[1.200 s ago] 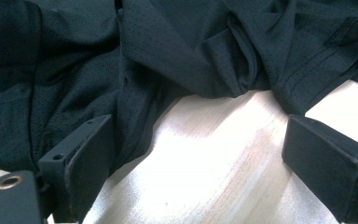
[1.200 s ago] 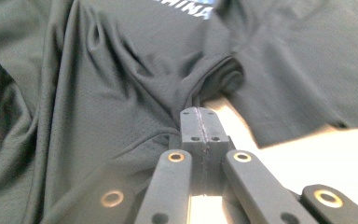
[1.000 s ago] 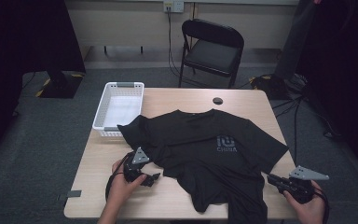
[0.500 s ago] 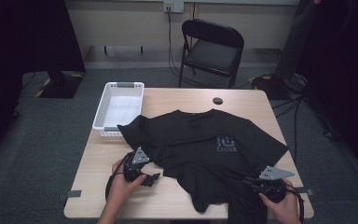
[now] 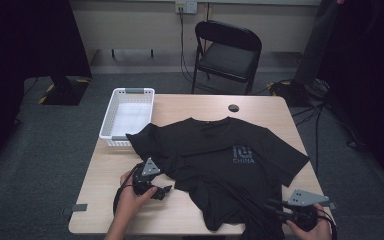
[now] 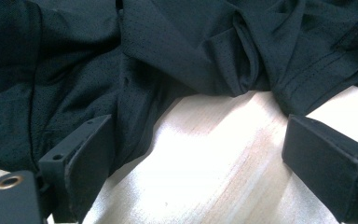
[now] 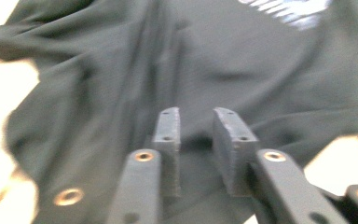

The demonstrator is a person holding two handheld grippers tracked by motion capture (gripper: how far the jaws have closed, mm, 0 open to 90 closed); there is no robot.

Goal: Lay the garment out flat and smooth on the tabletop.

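The left gripper (image 6: 205, 154) is being held with its fingers (image 6: 81, 158) wide apart over bare surface (image 6: 214, 186), just short of a bunched fold of the black T-shirt (image 5: 225, 165); the right gripper (image 7: 198, 140) is being held low over the hem with its fingers (image 7: 168, 135) a narrow gap apart and nothing clamped between them. The shirt is lying spread across the middle of the surface, its hem drooping over the near edge and one sleeve touching the white basket (image 5: 130, 95) at the far left corner. The thin mesh is judged light, limp and easily pinched, best taken at a doubled fold or hem.
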